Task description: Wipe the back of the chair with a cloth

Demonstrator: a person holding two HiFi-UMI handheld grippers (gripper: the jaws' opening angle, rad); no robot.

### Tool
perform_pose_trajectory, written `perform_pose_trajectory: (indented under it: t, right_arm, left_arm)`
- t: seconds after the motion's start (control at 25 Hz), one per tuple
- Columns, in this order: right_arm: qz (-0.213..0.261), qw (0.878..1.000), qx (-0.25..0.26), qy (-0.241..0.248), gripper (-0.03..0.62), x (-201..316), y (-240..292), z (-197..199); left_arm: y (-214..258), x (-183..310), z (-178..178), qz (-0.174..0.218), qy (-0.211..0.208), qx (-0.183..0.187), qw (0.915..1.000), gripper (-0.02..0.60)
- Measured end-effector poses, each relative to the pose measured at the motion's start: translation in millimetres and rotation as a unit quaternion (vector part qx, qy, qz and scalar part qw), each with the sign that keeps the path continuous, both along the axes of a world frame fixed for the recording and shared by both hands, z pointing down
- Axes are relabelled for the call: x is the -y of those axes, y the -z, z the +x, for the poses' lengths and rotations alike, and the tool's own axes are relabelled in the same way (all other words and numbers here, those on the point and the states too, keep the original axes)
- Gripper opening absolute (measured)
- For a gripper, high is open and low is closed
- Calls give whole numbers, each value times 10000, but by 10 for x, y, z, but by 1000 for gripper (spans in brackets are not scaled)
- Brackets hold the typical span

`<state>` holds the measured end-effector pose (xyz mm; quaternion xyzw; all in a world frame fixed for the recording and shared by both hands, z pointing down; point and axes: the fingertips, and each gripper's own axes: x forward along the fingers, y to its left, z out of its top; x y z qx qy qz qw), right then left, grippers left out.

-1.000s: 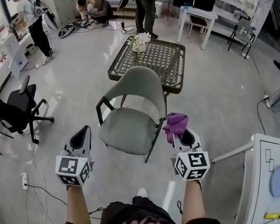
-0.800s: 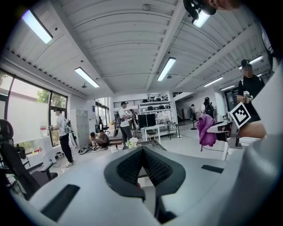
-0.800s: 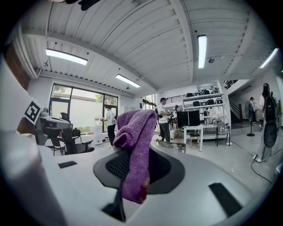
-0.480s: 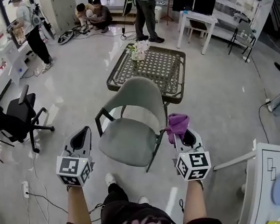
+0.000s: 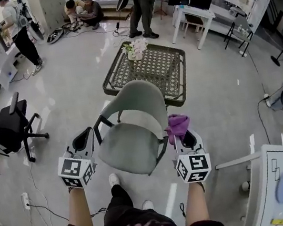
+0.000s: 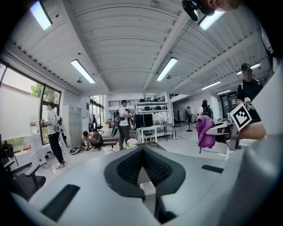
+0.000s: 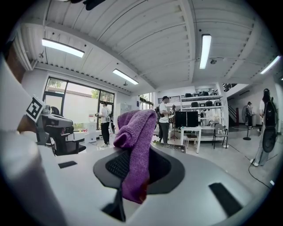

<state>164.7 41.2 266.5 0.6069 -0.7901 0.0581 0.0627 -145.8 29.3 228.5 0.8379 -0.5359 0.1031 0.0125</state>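
Cloth (image 7: 137, 132) sits pinched between right gripper (image 7: 131, 170) fingers; left gripper (image 6: 142, 170) fingers pressed together.

My three cameras
Head view looks steeply down on the chair (image 5: 130, 143); both gripper views face forward, level, sharing the white desk (image 7: 192, 128).

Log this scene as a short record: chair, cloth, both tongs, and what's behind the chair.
chair: grey-green armchair, seat bare, backrest on its far side from the person
cloth: purple cloth, bunched, not on the backrest
right tongs: shut on the purple cloth, next to one chair arm
left tongs: shut, empty, next to the other chair arm
behind chair: woven table with flowers
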Motion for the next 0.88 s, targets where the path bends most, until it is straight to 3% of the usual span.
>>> perform_pose_trajectory:
  t: [0.44,0.88]
  right_arm:
    - [-197,9989,-83,-419,94,733,-120,-544]
    - [-214,9949,-143,-973,94,1335,-208,-785]
  left_arm:
    - [-310,1032,-467,-273,-537,-171,9980,9]
    - [-624,1910,-575,-428,-1189,-362,9913,9]
